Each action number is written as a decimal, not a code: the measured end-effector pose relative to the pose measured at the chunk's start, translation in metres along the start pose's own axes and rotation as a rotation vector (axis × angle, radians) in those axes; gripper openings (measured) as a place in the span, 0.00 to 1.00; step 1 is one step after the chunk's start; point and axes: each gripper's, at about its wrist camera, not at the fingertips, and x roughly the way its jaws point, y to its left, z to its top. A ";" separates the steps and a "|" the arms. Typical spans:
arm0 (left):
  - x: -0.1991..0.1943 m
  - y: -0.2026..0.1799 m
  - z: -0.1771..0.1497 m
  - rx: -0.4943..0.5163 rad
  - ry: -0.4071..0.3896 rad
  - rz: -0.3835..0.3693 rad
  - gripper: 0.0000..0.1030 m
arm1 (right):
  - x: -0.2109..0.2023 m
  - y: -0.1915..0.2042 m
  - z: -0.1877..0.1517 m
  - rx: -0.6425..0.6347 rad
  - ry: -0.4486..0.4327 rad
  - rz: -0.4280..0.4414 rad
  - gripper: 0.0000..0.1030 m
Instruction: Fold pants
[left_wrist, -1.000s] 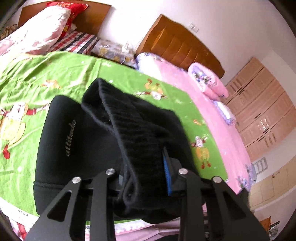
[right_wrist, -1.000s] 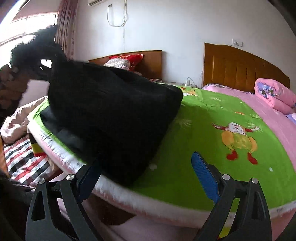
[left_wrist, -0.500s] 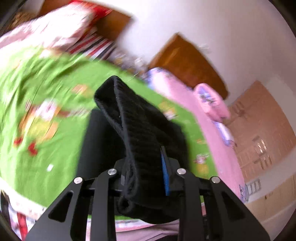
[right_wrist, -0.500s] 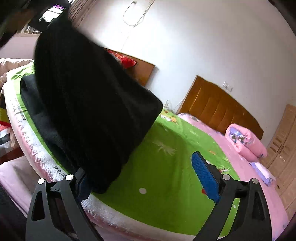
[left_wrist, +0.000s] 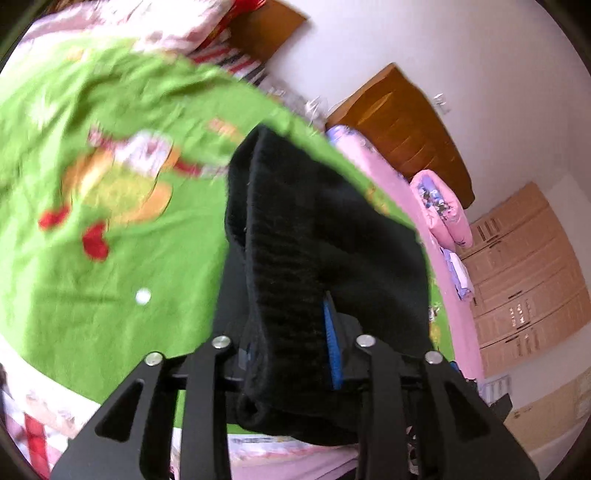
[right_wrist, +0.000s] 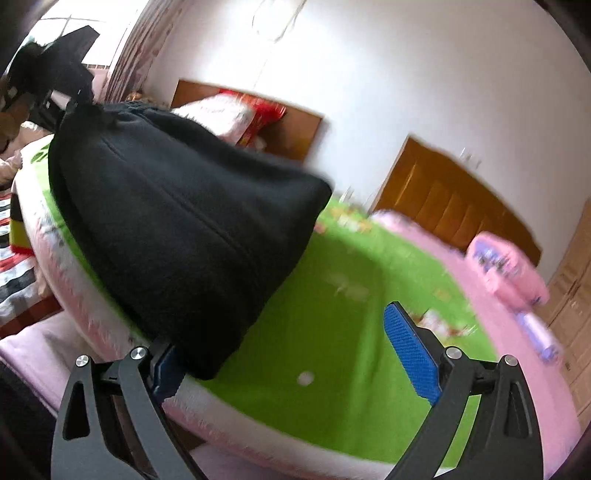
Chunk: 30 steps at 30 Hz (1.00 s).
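The black pants (left_wrist: 295, 258) hang folded over in my left gripper (left_wrist: 291, 354), which is shut on a thick ribbed bunch of them above the green bedspread (left_wrist: 92, 258). In the right wrist view the pants (right_wrist: 177, 221) hang as a wide black sheet lifted at the upper left, with the lower edge near the bed's front edge. My right gripper (right_wrist: 291, 350) is open; the cloth's lower corner lies against its left pad, and its right blue pad (right_wrist: 410, 350) is bare.
The green cartoon-print bedspread (right_wrist: 351, 332) covers the near bed. A pink bed with a rolled pink quilt (right_wrist: 506, 266) lies to the right, wooden headboards (right_wrist: 454, 210) at the wall, wardrobes (left_wrist: 528, 266) far right. Striped bedding (right_wrist: 14, 266) lies low at left.
My left gripper has swung the bunched pants to the right and up over the bed. The black logo panel that lay under them is out of view. The right view has tilted.
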 end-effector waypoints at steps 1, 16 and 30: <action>0.000 0.007 -0.002 -0.006 -0.010 -0.045 0.37 | 0.001 -0.008 0.000 0.040 0.020 0.047 0.90; -0.028 -0.130 -0.011 0.515 -0.226 0.260 0.98 | -0.018 -0.055 0.079 0.108 -0.103 0.526 0.93; 0.097 -0.100 0.046 0.511 0.105 0.421 0.98 | 0.183 -0.030 0.150 0.083 0.209 0.678 0.91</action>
